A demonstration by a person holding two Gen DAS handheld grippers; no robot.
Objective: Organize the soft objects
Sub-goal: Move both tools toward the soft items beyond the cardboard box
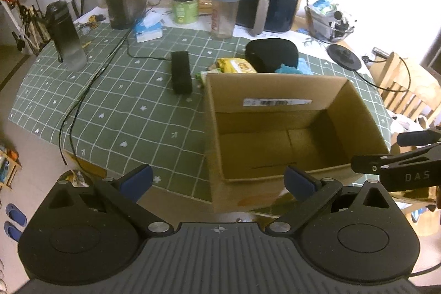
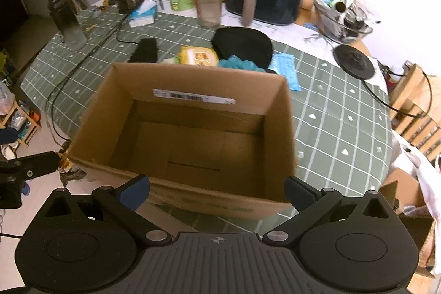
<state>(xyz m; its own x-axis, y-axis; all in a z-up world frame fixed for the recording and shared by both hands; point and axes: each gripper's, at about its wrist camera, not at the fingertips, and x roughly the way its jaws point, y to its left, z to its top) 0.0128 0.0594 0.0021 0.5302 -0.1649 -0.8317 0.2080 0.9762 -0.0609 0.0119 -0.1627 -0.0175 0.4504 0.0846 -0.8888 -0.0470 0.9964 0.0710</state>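
- Left wrist view. Left gripper (image 1: 217, 181): released, jaws spread wide, nothing between them; held at the near edge of the counter (image 1: 115, 112), its right finger over the near-left corner of the cardboard box (image 1: 355, 112).
- Box: open-topped, empty inside.
- Soft objects, all beyond the box's far wall, well apart from the gripper: black pouch (image 1: 271, 54), teal cloth (image 1: 289, 70) just in front of it, yellow packet (image 1: 237, 65), black rectangular pad (image 1: 180, 72) off the far-left corner.
- Right wrist view. Right gripper (image 2: 217, 190): released, empty, hovering at the box's near wall.
- Same items behind the far wall; a pale blue packet (image 2: 286, 68) lies off the far-right corner.
- Step, as judged: the very start, nothing packed yet. Next move calls for reaching over or around the box to one soft item, then closing on it.
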